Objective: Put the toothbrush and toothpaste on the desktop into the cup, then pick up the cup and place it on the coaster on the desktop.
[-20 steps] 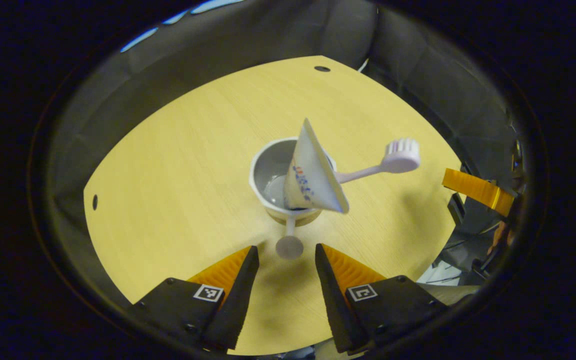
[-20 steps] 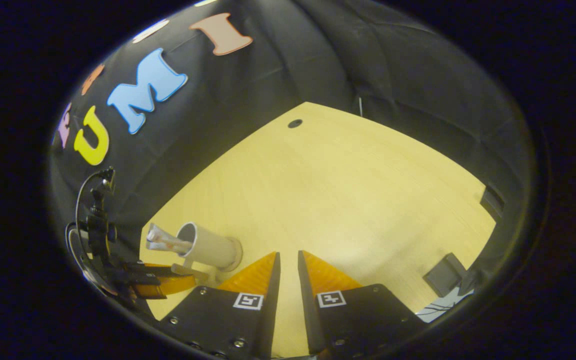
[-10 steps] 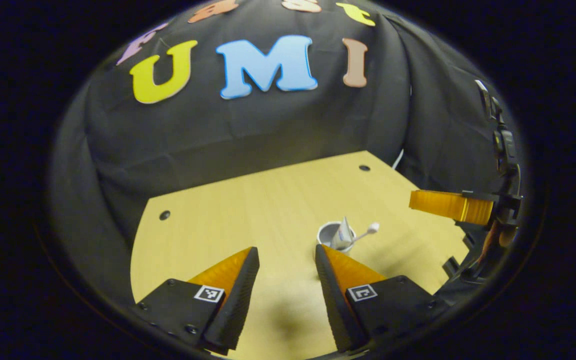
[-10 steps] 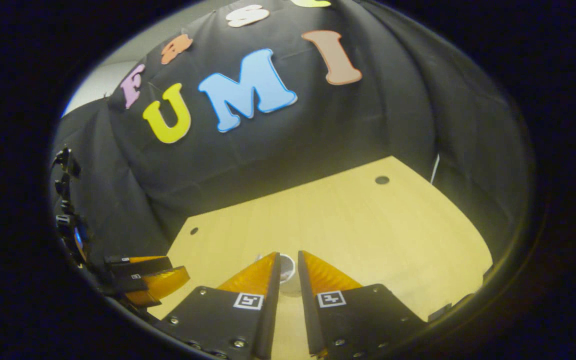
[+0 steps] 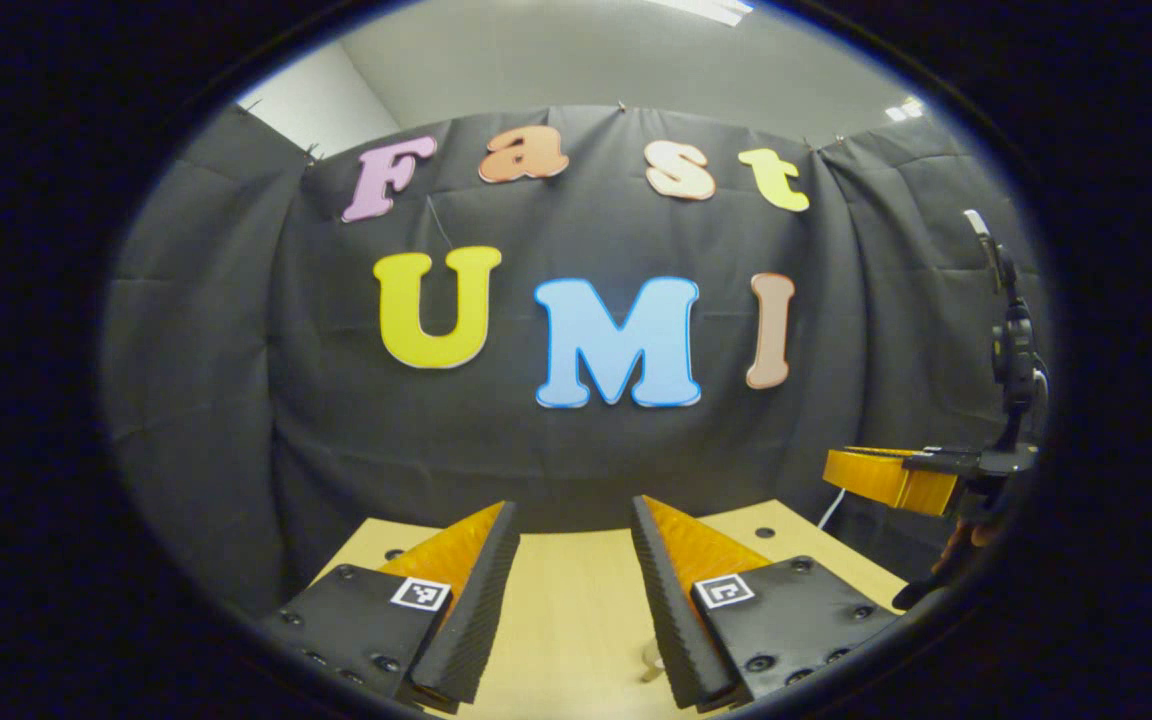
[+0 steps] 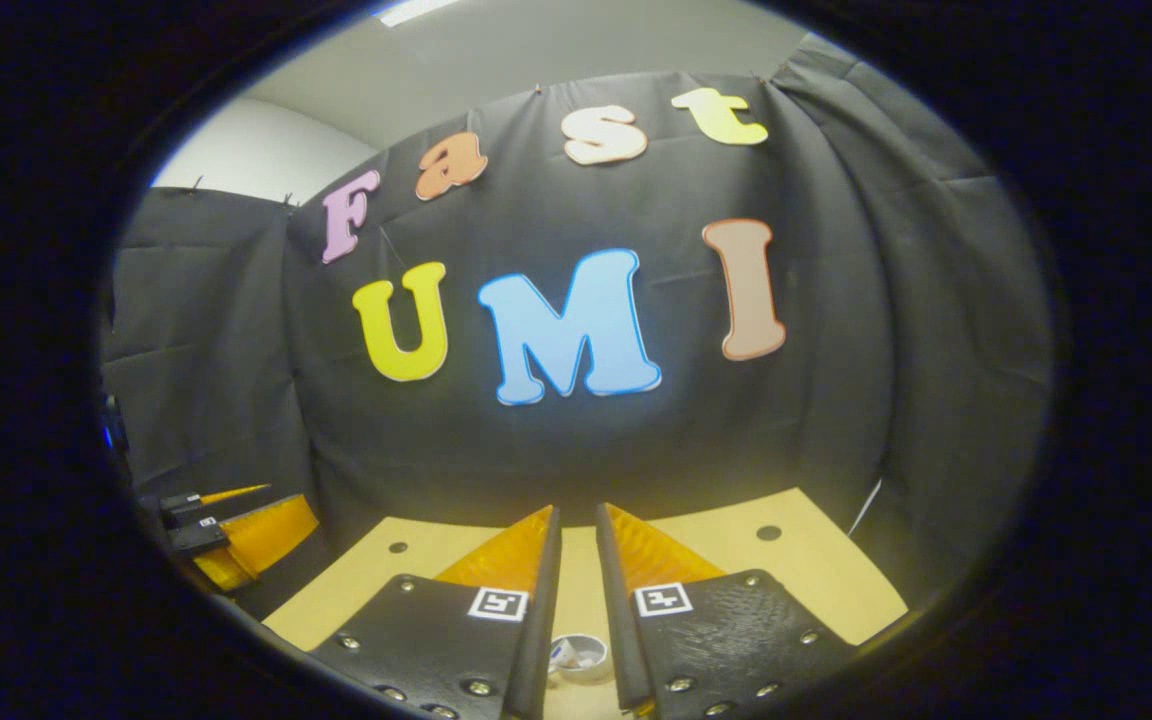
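The white cup stands on the wooden table, low in the right gripper view. I see only its rim and some pale contents through the slit between my fingers. My right gripper hangs above it, open by a narrow gap with nothing between the fingers. It also appears at the right of the left gripper view as the right gripper. My left gripper is open and empty, held above the table and facing the wall. A pale sliver beside its finger is too small to identify.
The black cloth wall rises straight ahead behind the table's far edge. The left gripper shows at the left edge of the right gripper view. A hand and a mount with cable sit at the far right. Small dark holes mark the tabletop.
Both grippers rose and tilted up from the table toward the wall. The left one backed off from the cup, which has slid to the bottom edge of the views. Finger gaps are unchanged.
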A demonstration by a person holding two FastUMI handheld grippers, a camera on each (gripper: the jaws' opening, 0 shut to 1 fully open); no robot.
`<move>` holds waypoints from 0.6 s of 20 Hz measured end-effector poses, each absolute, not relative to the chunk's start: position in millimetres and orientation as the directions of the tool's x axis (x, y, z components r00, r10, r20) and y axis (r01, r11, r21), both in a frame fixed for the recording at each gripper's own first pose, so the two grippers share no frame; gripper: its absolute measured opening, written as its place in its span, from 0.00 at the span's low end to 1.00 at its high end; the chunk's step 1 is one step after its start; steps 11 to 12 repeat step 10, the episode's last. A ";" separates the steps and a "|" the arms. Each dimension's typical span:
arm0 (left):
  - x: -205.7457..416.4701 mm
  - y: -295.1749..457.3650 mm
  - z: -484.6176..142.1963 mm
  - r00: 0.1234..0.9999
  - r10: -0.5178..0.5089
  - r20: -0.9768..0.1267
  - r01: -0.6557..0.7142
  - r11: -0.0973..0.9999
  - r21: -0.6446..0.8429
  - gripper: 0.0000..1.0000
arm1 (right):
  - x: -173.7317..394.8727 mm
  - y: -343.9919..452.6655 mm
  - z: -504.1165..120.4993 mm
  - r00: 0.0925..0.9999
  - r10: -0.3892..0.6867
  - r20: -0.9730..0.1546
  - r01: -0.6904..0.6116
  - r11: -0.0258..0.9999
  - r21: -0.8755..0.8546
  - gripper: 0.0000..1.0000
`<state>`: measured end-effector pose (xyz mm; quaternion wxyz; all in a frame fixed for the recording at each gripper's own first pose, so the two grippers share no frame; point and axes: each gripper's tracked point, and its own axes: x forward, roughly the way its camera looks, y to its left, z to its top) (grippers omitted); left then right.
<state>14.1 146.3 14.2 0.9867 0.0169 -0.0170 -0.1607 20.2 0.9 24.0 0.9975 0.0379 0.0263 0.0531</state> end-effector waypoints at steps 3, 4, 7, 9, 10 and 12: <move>15.2 142.0 20.6 0.943 -0.313 0.111 0.307 0.949 0.070 0.74 | 15.1 5.2 41.8 0.994 0.113 0.005 -0.113 0.991 0.074 0.25; 15.0 140.8 25.4 0.939 -0.317 0.133 0.309 0.948 0.078 0.71 | 14.1 6.4 43.9 0.994 0.112 0.010 -0.112 0.991 0.070 0.34; 7.1 139.8 39.0 0.930 -0.324 0.171 0.309 0.945 0.107 0.75 | 11.5 6.2 41.7 0.994 0.112 0.009 -0.112 0.992 0.064 0.43; 7.3 136.3 40.9 0.927 -0.328 0.184 0.313 0.944 0.106 0.80 | 11.5 11.5 44.6 0.993 0.119 0.020 -0.120 0.990 0.068 0.68; 7.7 134.0 40.8 0.927 -0.330 0.182 0.315 0.943 0.103 0.83 | 10.6 10.4 46.4 0.992 0.120 0.026 -0.121 0.990 0.066 0.74; 7.7 134.0 40.8 0.927 -0.330 0.182 0.315 0.943 0.103 0.83 | 10.6 10.4 46.4 0.992 0.120 0.026 -0.121 0.990 0.066 0.74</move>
